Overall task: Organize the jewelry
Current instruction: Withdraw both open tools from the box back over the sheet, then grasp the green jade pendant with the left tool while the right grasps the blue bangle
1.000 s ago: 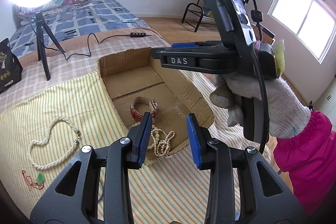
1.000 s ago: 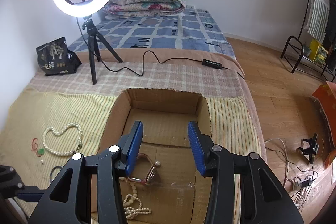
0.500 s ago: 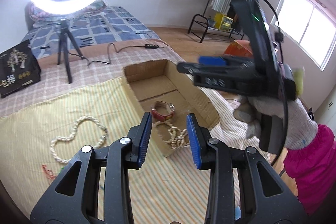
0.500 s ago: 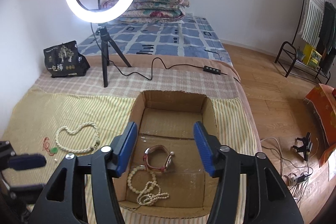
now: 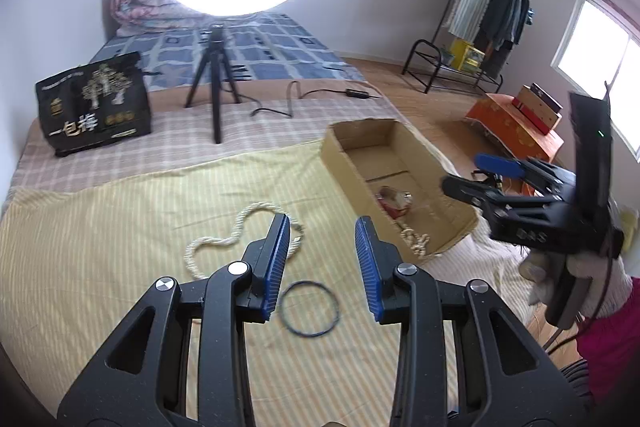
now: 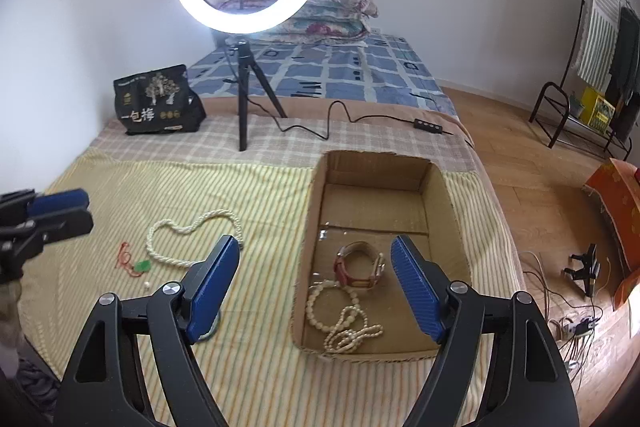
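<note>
A cardboard box on the striped cloth holds a red-strapped watch and a cream bead necklace; the box also shows in the left wrist view. A white pearl necklace and a dark ring bangle lie on the cloth left of the box. A red cord with a green pendant lies further left. My left gripper is open and empty above the bangle. My right gripper is wide open and empty above the box's near end.
A ring light on a tripod stands behind the cloth, its cable trailing right. A black bag sits at the back left. The bed's right edge drops to a wooden floor with cables.
My left gripper has swung left from over the box to over the bangle and pearl necklace. My right gripper has pulled back and up, and its jaws have opened wider.
</note>
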{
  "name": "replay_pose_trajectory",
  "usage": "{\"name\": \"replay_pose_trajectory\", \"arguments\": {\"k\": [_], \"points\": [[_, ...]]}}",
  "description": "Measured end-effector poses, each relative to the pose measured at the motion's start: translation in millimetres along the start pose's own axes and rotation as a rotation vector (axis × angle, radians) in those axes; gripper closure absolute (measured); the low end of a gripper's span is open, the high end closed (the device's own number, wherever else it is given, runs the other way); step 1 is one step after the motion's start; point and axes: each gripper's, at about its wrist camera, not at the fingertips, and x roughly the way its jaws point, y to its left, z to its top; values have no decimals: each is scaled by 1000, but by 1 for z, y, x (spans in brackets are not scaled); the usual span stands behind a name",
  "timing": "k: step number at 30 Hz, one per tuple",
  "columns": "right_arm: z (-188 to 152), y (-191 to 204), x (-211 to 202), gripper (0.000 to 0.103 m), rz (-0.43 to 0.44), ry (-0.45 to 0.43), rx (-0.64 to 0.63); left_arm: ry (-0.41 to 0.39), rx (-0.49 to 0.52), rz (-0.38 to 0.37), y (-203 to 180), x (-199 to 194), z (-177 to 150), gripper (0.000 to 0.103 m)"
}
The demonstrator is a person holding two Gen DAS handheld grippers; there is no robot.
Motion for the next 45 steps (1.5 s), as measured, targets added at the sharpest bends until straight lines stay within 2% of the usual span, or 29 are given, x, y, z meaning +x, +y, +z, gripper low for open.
{"name": "replay_pose_trajectory", "arguments": {"k": [7, 9, 13, 19, 29, 30, 32, 36, 38, 45], "points": [[-14, 25, -6, 24, 57, -3, 2, 10, -55, 37, 44, -10, -4, 69], [-18, 31, -5, 24, 65, -3, 4, 16, -73, 46, 54, -10, -6, 63], [-29, 46, 2, 24, 82, 13, -25, 29, -106, 61, 73, -8, -10, 63], [-48, 74, 16, 24, 100, 70, -121, 91, -117, 67, 89, 6, -21, 63], [-72, 90, 46, 25, 148, 201, -136, 188, -76, 54, 99, 36, -37, 63], [-73, 89, 49, 26, 147, 212, -130, 201, -76, 50, 100, 40, -39, 66], [-77, 86, 56, 37, 152, 243, -117, 236, -65, 54, 103, 50, -45, 72], [-83, 84, 64, 43, 160, 288, -102, 294, -35, 73, 106, 67, -58, 73], [-86, 84, 69, 53, 160, 308, -106, 316, -10, 79, 104, 73, -63, 77], [-88, 84, 79, 63, 169, 347, -109, 358, 67, 94, 97, 90, -72, 78]]}}
